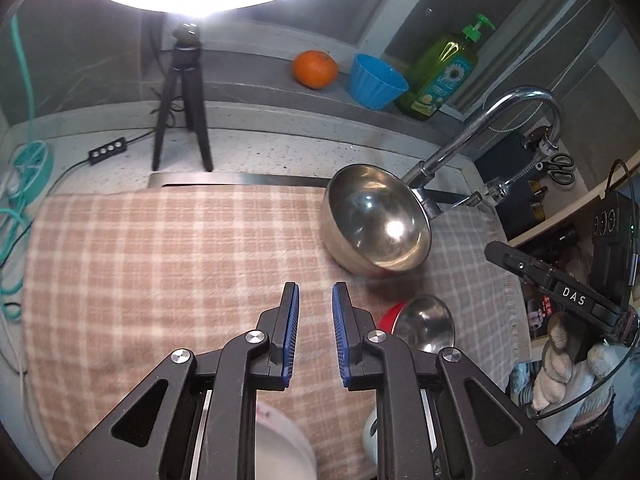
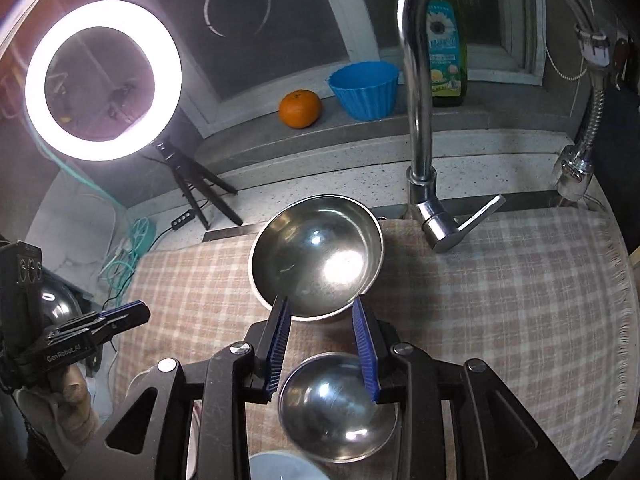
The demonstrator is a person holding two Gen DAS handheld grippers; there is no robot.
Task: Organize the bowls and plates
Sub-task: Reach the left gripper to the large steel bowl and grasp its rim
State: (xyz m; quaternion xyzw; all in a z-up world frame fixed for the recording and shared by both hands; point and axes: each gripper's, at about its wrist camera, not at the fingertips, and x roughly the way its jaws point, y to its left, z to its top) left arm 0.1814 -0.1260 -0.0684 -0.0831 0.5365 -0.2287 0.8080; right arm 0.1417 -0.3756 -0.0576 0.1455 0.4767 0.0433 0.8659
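A large steel bowl [image 1: 378,220] [image 2: 316,254] sits tilted on the checked cloth [image 1: 160,248] near the tap. A smaller steel bowl [image 1: 430,322] [image 2: 336,404] lies nearer, beside a red dish [image 1: 387,315]. White dishes show under the grippers, one [image 1: 280,448] in the left wrist view and one [image 2: 280,468] in the right wrist view. My left gripper [image 1: 315,292] is open and empty over the cloth, left of the bowls. My right gripper [image 2: 320,306] is open, its fingertips at the large bowl's near rim, above the small bowl.
A chrome tap [image 2: 420,120] rises behind the cloth. On the sill stand an orange [image 2: 300,108], a blue cup [image 2: 366,88] and a green soap bottle [image 1: 444,72]. A ring light on a tripod [image 2: 104,80] stands at the left. Cables [image 1: 20,184] lie at the far left.
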